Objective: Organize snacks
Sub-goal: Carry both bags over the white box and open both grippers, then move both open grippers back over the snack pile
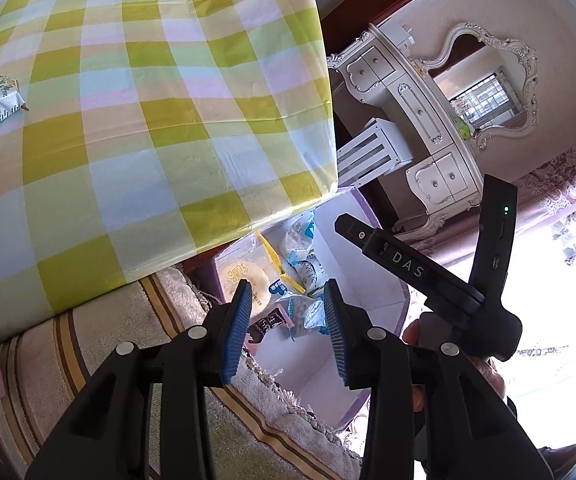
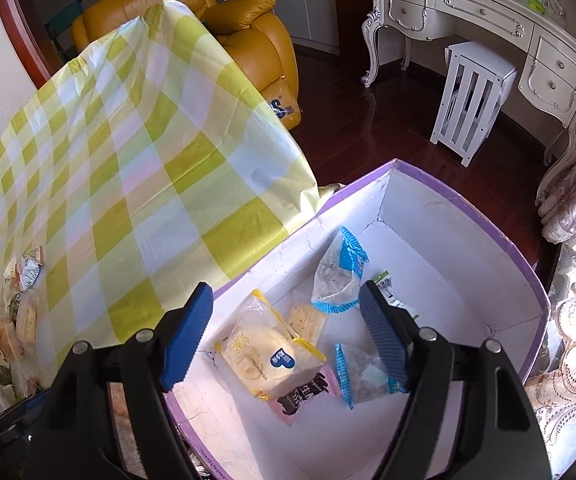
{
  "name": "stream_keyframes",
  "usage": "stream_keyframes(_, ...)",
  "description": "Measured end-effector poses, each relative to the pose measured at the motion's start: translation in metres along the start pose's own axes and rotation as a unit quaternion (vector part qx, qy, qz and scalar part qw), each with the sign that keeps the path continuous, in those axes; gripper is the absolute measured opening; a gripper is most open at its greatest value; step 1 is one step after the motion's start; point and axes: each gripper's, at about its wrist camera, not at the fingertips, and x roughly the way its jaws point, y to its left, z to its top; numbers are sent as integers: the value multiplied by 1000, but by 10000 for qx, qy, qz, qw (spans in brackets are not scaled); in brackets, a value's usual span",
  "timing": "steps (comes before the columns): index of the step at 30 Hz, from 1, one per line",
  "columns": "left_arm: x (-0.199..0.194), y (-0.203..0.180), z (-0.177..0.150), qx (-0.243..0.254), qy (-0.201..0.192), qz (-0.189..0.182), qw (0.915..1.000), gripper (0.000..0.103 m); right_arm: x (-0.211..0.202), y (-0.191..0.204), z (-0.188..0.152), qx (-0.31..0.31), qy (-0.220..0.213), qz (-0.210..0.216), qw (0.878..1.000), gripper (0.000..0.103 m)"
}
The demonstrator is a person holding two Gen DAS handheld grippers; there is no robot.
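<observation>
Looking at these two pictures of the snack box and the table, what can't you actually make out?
- Right wrist view: snacks at the tablecloth's left edge are small and warped; their kinds are unreadable.
- Right wrist view: the green-labelled packet in the box is half hidden by the right tongs.
- Left wrist view: most of the box is covered by the table and the left tongs.
- Left wrist view: bright window glare at right washes out detail.

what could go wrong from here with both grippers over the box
1. The box sits below the table's edge, with both grippers crowded above it; the left gripper and right gripper could knock each other.
2. Both jaws look empty, and more snacks lie at the tablecloth's far side, so reaching back risks dragging the cloth.
3. The bread packet overlaps other packets, so further drops may pile unevenly.
</observation>
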Motion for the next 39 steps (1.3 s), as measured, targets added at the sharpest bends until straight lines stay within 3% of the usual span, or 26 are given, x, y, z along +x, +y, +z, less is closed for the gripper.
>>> stream_keyframes(16,-46,24,-11,-160,-505,300,9981,36,-9,61,-7,-498,122,376,9980,77)
stream_keyframes(25,-86,55,-22,-511,-889,510,9934,49,-12,104,-20,-967,266,589,9932,77)
stream_keyframes(34,-134,88,-42,-843,-1317,1016,9825,60,-22,154,-42,-1708,302,803,9816,77)
stream_keyframes(39,-166,113,-56,-1178,-1598,1326,9711,60,-29,183,-56,-2253,233,814,9706,78)
